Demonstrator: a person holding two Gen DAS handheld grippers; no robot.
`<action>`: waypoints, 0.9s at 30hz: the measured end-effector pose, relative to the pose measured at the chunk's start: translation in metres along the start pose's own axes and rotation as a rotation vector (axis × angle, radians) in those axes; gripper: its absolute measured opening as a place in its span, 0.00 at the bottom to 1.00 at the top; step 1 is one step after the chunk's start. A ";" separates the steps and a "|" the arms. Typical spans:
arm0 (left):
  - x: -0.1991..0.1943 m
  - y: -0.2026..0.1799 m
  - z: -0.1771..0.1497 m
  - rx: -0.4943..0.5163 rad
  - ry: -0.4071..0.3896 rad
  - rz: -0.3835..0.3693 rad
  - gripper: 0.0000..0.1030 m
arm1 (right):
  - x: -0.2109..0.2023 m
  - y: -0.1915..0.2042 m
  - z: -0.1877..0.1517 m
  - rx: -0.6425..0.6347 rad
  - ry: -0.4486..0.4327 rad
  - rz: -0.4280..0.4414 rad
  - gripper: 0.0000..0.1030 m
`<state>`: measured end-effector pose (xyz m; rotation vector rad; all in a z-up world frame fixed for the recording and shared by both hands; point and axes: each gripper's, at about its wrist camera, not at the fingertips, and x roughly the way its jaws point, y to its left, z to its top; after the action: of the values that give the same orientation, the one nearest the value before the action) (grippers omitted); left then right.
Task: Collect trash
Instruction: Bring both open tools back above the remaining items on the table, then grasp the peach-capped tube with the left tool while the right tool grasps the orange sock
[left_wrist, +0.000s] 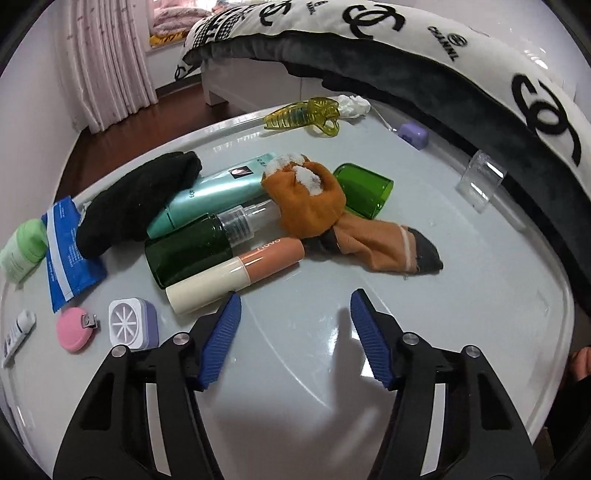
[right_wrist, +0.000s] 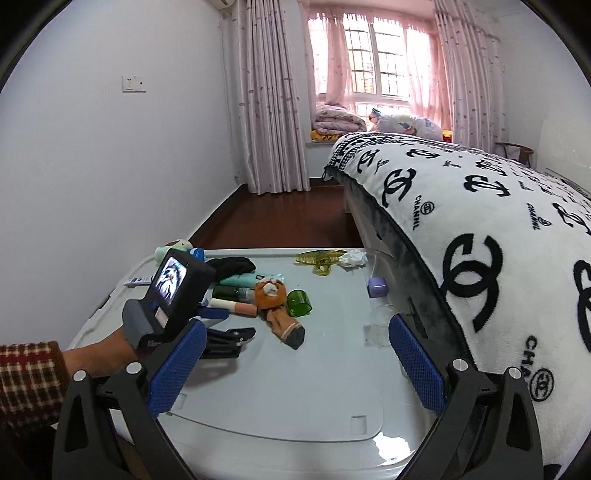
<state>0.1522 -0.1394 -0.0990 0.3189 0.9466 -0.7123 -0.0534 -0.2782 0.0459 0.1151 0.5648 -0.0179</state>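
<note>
left gripper (left_wrist: 295, 306) gaped empty | ahead: tube (left_wrist: 236, 278), bottle (left_wrist: 192, 251), sock (left_wrist: 332, 218) | bare table (left_wrist: 461, 295) to its right | right gripper (right_wrist: 295, 354) wide, empty

A sock (left_wrist: 354, 236) lies mid-table (left_wrist: 480, 314), bottles (left_wrist: 192, 251) to its left, tissue (left_wrist: 352, 105) at the far edge beside the bed (left_wrist: 480, 66).

1. A green bottle (left_wrist: 188, 251) lies on the bench (left_wrist: 461, 295) beside a peach tube (left_wrist: 236, 275).
2. A black sock (left_wrist: 136, 206) rests against a teal tube (left_wrist: 210, 192).
3. A yellow hair clip (left_wrist: 303, 116) sits near the far edge.
4. A logo-printed blanket (right_wrist: 498, 221) covers the bed.
</note>
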 end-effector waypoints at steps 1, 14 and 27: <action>-0.002 0.002 0.001 -0.017 -0.007 -0.011 0.59 | -0.001 0.000 0.000 -0.001 -0.002 0.002 0.95; -0.008 0.039 0.011 -0.059 -0.070 0.002 0.59 | 0.007 -0.007 0.002 0.043 0.038 0.038 0.95; 0.002 0.004 -0.001 0.006 -0.024 0.056 0.32 | 0.014 -0.006 0.002 0.021 0.053 0.004 0.95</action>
<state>0.1551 -0.1370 -0.1018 0.3403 0.9099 -0.6669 -0.0410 -0.2846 0.0400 0.1371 0.6171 -0.0164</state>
